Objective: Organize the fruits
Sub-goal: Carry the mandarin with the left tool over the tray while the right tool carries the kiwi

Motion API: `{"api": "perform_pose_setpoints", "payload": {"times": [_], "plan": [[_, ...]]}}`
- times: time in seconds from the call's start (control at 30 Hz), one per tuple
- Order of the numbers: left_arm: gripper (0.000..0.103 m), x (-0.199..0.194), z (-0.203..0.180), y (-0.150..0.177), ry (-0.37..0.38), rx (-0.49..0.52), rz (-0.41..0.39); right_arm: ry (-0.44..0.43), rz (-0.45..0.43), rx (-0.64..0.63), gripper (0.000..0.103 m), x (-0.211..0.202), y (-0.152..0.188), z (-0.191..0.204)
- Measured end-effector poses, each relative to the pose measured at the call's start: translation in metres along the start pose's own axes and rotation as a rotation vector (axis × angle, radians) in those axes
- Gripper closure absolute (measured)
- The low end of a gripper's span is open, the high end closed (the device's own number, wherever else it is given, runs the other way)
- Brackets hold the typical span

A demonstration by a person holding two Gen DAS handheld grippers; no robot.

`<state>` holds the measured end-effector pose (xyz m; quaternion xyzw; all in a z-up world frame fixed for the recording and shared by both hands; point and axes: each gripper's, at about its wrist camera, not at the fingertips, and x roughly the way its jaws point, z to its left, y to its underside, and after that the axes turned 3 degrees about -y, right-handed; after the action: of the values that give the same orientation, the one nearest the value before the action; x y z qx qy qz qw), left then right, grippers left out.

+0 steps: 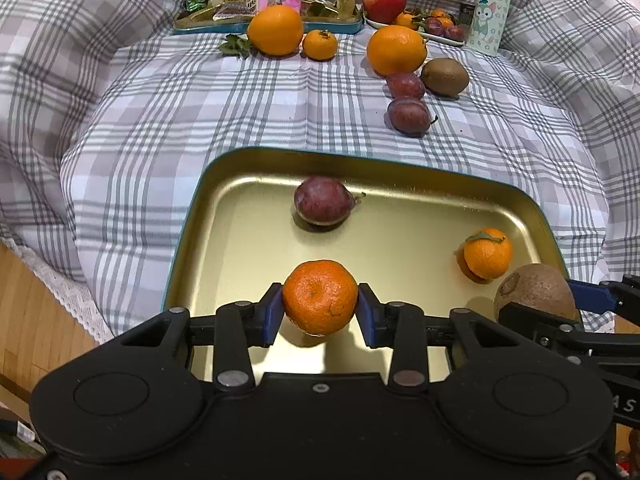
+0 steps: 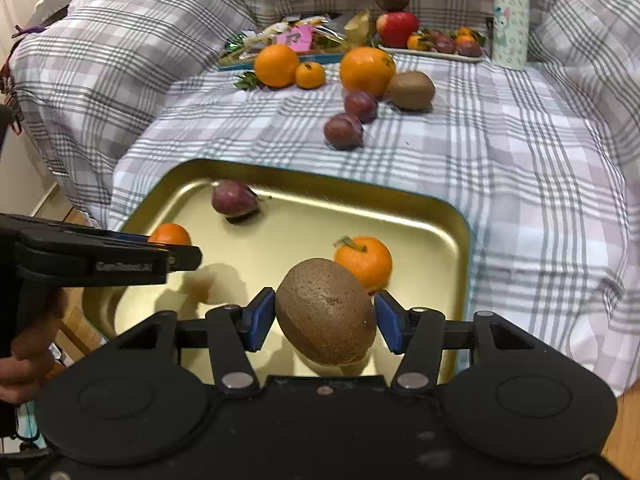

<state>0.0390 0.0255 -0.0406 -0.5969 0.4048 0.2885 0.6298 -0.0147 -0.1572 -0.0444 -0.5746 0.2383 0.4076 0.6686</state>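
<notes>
A gold tray (image 1: 224, 216) lies on the plaid bedspread in front of me. My left gripper (image 1: 320, 307) is shut on a small mandarin (image 1: 320, 298) and holds it just above the tray's near part. My right gripper (image 2: 325, 319) is shut on a brown kiwi (image 2: 326, 316) and holds it over the tray (image 2: 440, 240); the kiwi also shows in the left wrist view (image 1: 534, 290). In the tray lie a purple plum (image 1: 323, 200) and a leafed mandarin (image 1: 488, 254).
On the bedspread beyond the tray lie two plums (image 1: 408, 114), a kiwi (image 1: 445, 76), two large oranges (image 1: 396, 50) and a small mandarin (image 1: 320, 44). Behind are a snack tray (image 1: 264, 4), a plate with an apple (image 1: 385, 2) and a bottle (image 1: 490, 12).
</notes>
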Motion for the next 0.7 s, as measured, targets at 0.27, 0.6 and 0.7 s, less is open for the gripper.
{"api": "perform_pose_setpoints", "payload": {"times": [0.27,0.6,0.7], "plan": [[0.056,-0.005,-0.005,0.013,-0.014,0.004,-0.005,0.011,0.025,0.012,0.046,0.003,0.012,-0.009],[0.056,0.001,-0.002,0.016,-0.005,-0.004,0.048,0.024,0.061,0.013,0.046,0.011,0.012,-0.01],[0.055,-0.001,0.0,0.016,0.013,-0.008,0.048,0.023,0.068,0.013,0.046,0.013,0.013,-0.01]]}}
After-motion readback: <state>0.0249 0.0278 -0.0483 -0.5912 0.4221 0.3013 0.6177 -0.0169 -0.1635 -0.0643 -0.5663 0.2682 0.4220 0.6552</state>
